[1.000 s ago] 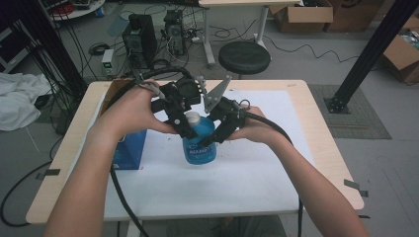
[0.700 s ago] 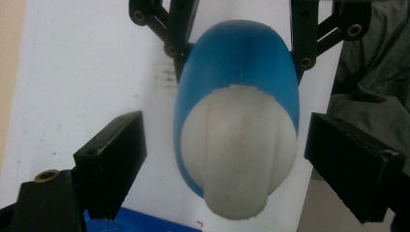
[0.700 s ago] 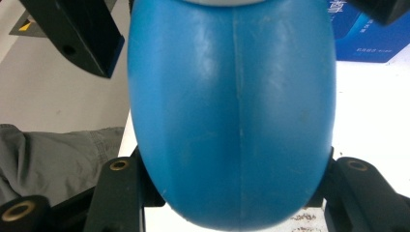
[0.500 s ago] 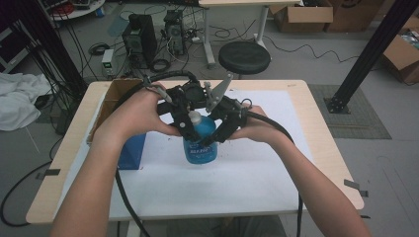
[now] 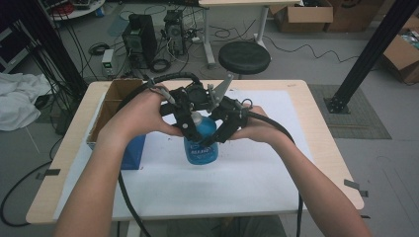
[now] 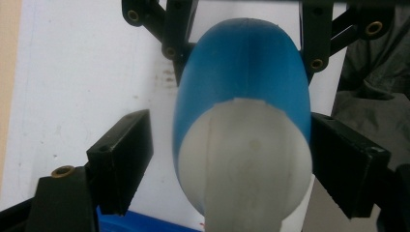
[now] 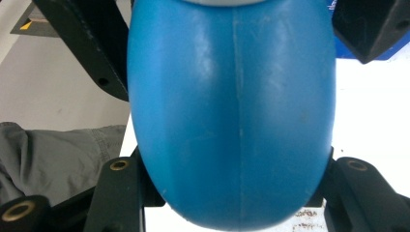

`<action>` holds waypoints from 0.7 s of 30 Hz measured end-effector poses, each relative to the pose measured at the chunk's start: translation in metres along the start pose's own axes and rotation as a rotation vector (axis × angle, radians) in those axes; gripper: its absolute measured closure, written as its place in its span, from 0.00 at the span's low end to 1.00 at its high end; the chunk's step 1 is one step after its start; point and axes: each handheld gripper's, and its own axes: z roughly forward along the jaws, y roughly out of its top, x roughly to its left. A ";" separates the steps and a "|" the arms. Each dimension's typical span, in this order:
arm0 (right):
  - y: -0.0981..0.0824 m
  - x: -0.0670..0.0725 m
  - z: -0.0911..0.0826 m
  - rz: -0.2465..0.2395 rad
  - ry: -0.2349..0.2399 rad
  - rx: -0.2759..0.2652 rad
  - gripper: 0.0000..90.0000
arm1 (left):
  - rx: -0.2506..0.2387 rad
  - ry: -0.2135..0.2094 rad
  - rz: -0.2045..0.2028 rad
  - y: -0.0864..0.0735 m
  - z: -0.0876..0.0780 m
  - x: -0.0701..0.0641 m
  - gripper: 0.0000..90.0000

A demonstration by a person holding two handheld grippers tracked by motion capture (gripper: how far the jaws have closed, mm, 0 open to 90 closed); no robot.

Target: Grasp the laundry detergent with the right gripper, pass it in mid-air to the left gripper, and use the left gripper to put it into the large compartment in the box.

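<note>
The blue bottle stands upright on the white sheet in the middle of the table. It has a pale, whitish cap on top and a label low on its front.

The right gripper squeezes the bottle's blue body tight from the side, so the bottle stays put.

The left gripper sits up at the cap. A second ago its jaws were wide open around the cap. They have just been closing in, and the cap is between them. One jaw looks like it touches the cap. The other has a little gap beside it. So the cap is not pinched yet.

I think the person wants to grab the cap and twist it off while the other gripper holds the bottle steady.

Just left of the bottle stands a blue cardboard box, open at the top. A wall splits it into two parts. I cannot see anything inside it.
</note>
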 end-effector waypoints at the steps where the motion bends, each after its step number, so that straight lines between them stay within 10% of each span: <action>1: 0.000 0.000 0.000 0.000 0.000 0.000 0.50 | 0.000 0.000 0.000 0.000 0.000 0.000 0.26; 21: -0.002 0.000 0.001 0.003 -0.006 0.001 0.50 | 0.005 -0.001 0.003 -0.001 0.002 0.000 0.31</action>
